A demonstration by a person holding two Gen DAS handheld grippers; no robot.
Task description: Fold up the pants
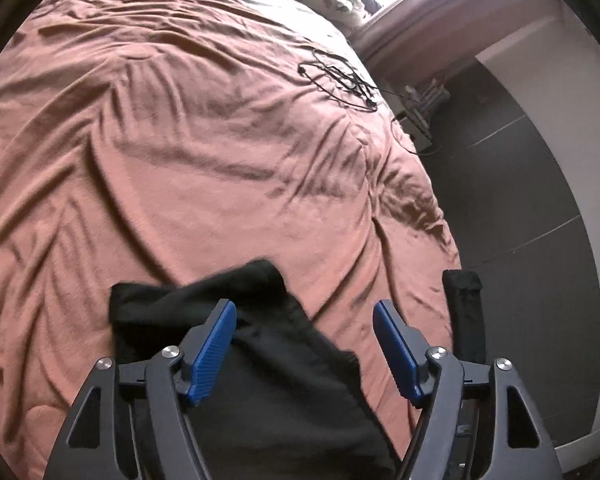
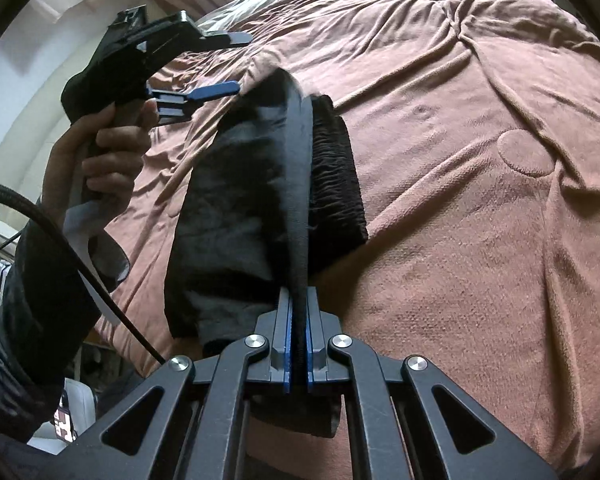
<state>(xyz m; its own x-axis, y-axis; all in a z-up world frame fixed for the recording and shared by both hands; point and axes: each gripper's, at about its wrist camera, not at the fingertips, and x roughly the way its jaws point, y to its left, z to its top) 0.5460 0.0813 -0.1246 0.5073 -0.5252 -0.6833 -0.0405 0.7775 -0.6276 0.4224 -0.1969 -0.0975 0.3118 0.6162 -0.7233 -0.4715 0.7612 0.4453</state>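
Note:
Black pants [image 2: 236,208] lie in a long folded bundle on a pink-brown bed cover [image 2: 480,200], their ribbed waistband [image 2: 336,168] on the right side. My right gripper [image 2: 299,296] is shut on a raised fold of the black cloth, which runs up from its pads. My left gripper [image 1: 304,306] stands open above the near end of the pants [image 1: 260,360], nothing pressed between its blue pads [image 1: 214,344]. In the right wrist view the left gripper [image 2: 236,64] hangs open beside the bundle's far end, held by a hand [image 2: 100,148].
The wrinkled bed cover [image 1: 180,140] fills most of both views. A tangled black cable [image 1: 340,76] lies near the far corner of the bed. Right of the bed is dark tiled floor [image 1: 520,200] and a white wall. A black cable [image 2: 100,280] trails from the left gripper.

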